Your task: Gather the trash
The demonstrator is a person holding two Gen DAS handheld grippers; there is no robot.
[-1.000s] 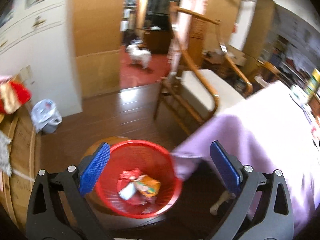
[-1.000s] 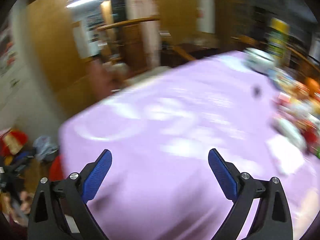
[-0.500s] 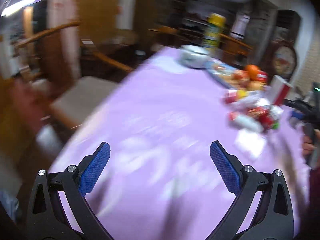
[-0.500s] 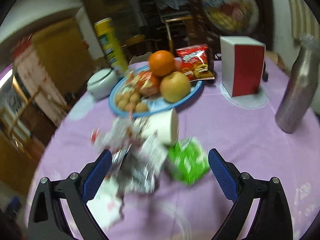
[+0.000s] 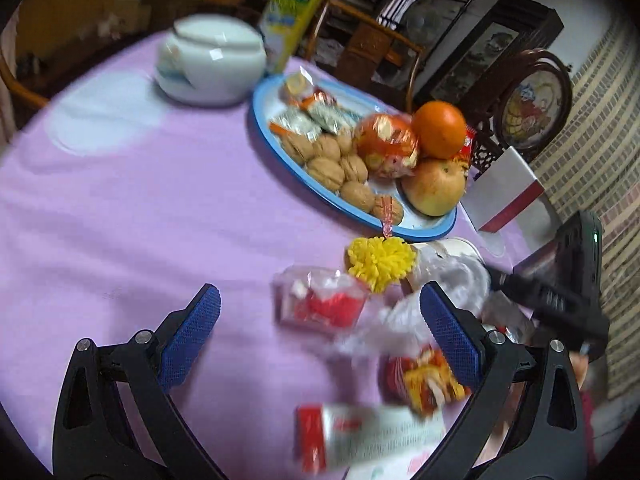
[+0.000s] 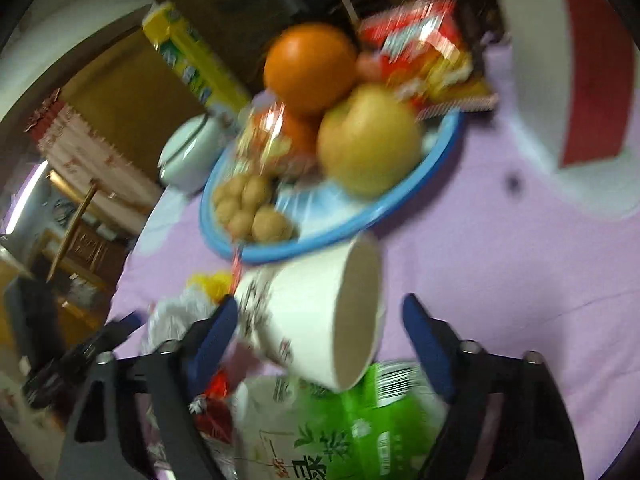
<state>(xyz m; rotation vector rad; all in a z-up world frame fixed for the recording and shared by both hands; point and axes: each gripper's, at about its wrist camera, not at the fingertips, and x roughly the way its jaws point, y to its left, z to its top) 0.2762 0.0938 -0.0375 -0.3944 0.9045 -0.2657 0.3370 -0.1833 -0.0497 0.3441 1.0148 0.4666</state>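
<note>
Hovering over littered wrappers on the purple worktop [image 5: 120,208], both hand-held grippers wide apart and empty.

Between the spread fingers of the left hand-held gripper [image 5: 320,330] lies a red-and-white wrapper [image 5: 322,304], with a crumpled clear plastic bag [image 5: 404,320] by its right finger, a yellow pom-pom [image 5: 380,262] just ahead, and a red-and-white carton [image 5: 360,432] close below. Farther ahead sits a blue-rimmed plate [image 5: 276,140] of walnuts and fruit, with a white lidded pot [image 5: 212,64] beyond it to the left. The released right hand-held gripper [image 6: 316,332] frames a tipped white paper cup [image 6: 316,312], whose side lies close against its left finger; whether they touch is unclear. A green-and-white packet [image 6: 352,428] lies just below the cup.
</note>
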